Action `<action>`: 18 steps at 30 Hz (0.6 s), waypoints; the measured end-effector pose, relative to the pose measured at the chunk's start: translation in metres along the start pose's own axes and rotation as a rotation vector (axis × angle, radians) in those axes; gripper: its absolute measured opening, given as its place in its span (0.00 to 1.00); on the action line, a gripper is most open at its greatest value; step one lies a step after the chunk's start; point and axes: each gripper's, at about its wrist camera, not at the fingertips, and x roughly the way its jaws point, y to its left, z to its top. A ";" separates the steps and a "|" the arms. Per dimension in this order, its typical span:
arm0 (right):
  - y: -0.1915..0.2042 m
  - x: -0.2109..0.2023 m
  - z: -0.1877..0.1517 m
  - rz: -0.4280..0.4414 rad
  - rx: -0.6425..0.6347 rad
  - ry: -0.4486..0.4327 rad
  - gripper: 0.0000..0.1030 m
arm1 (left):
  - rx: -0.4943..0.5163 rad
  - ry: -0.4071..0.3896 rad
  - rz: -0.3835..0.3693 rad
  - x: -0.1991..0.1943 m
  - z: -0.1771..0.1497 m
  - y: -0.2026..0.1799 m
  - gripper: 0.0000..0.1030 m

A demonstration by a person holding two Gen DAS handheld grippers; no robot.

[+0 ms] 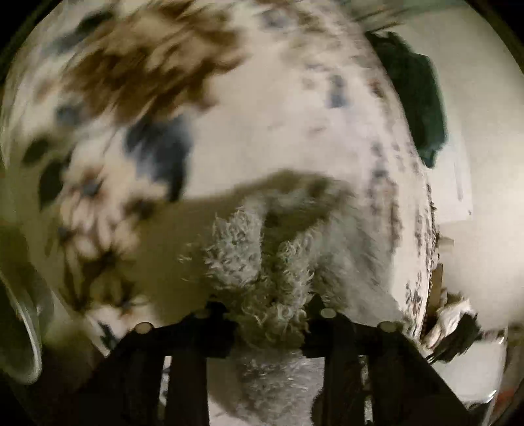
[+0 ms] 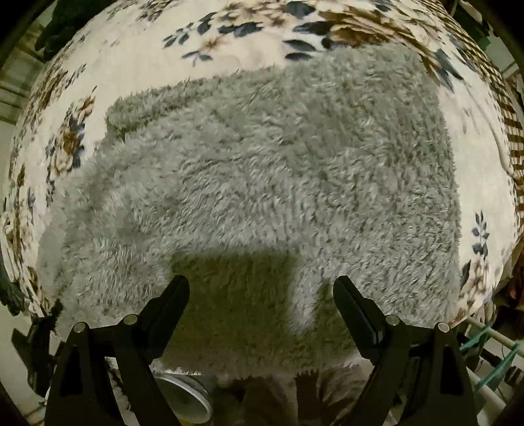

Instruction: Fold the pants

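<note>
A: Left wrist view first. What's nearest?

B: left gripper (image 1: 267, 314), jaws pinched on a bunch of the grey fleece pants (image 1: 262, 262). Fabric is wadded between the black fingers (image 1: 330, 327) and hangs down below them too.

A: Beyond that?

B: The floral blanket (image 1: 229, 114), cream with brown and dark blue flowers, fills most of the view behind the pinched fleece. Heavy blur. Dark green cloth (image 1: 416, 95) lies past the blanket's right edge. A pale curved rim (image 1: 31, 337) sits off the blanket's left edge, can't tell what it is.

A: Right wrist view?

B: right gripper (image 2: 261, 288), jaws wide apart, nothing between them. Both fingers (image 2: 170, 301) hover just over the near edge of the pants (image 2: 278, 170); contact, can't tell. Gripper shadow falls on the fleece between them.

A: Where are the pants?

B: Spread flat on the blanket (image 2: 137, 65), covering its middle, blanket showing around the left, far and right sides. A metal can-like thing (image 2: 185, 396) sits below the blanket's near edge. Dark clothing (image 2: 62, 23) past the blanket's far left corner.
</note>
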 end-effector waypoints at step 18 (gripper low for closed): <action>-0.190 -0.059 -0.030 0.033 0.182 -0.045 0.89 | 0.835 0.275 -0.258 0.010 -0.264 -0.344 0.19</action>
